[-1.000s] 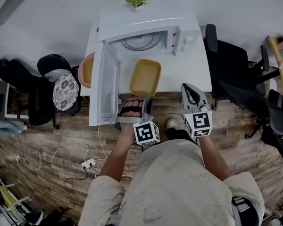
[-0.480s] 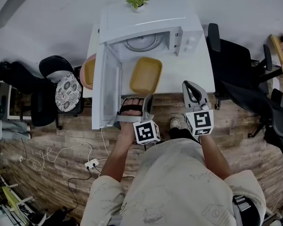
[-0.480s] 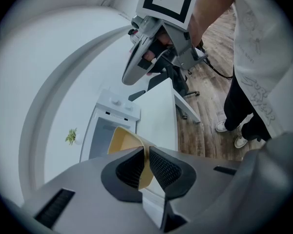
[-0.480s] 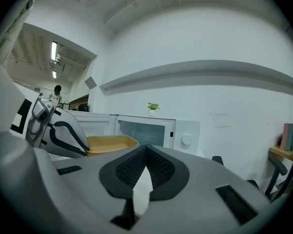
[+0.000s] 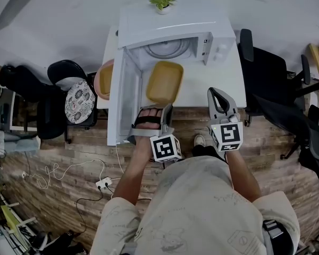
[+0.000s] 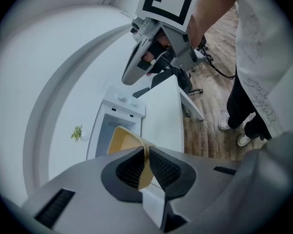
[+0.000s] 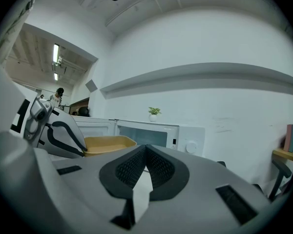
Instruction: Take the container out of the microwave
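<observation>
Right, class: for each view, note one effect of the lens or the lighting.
Head view: the wide lens bows the brown wood-plank floor; light is even, without glare. Left gripper view: a black round border frames it, and the grey wall ledge curves into an arc. Right gripper view: same round border; the ceiling strip lights blow out at upper left.

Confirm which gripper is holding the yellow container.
The left gripper: its jaws pinch the near rim of the yellow container. The right gripper has its jaws shut on nothing, off to the side.
</observation>
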`<control>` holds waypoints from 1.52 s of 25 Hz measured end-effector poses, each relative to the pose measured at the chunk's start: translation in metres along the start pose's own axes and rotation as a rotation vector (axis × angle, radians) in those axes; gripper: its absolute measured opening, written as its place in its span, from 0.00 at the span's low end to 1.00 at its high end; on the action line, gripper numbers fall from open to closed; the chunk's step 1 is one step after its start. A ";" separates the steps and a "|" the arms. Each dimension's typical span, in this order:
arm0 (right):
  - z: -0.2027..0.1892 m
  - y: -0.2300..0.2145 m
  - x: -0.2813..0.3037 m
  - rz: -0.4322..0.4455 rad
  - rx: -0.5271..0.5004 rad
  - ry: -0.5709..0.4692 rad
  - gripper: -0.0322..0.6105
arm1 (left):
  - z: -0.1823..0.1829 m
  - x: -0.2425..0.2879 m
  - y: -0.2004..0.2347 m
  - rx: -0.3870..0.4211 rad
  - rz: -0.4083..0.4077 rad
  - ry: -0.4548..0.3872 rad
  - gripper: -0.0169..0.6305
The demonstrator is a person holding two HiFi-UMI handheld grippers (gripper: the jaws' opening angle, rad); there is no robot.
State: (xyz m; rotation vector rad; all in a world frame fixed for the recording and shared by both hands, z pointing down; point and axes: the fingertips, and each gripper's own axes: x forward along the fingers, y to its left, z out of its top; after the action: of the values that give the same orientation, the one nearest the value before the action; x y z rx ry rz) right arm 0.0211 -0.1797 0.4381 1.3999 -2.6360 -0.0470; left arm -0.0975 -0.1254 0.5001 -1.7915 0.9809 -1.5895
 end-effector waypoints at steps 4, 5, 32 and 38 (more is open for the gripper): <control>0.001 0.005 0.004 0.014 -0.003 -0.001 0.07 | -0.003 0.000 0.004 -0.008 0.006 0.003 0.09; 0.001 0.006 0.005 0.017 -0.003 -0.001 0.07 | -0.003 0.000 0.005 -0.015 0.006 0.002 0.09; -0.001 0.003 0.006 0.028 -0.018 0.014 0.07 | -0.010 0.006 0.008 -0.027 0.010 0.029 0.09; -0.003 0.003 0.005 0.032 -0.016 0.018 0.07 | -0.011 0.008 0.009 -0.020 0.008 0.036 0.09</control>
State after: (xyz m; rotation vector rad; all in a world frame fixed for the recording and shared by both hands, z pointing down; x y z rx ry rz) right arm 0.0161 -0.1822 0.4416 1.3467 -2.6365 -0.0506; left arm -0.1093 -0.1362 0.4993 -1.7755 1.0223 -1.6176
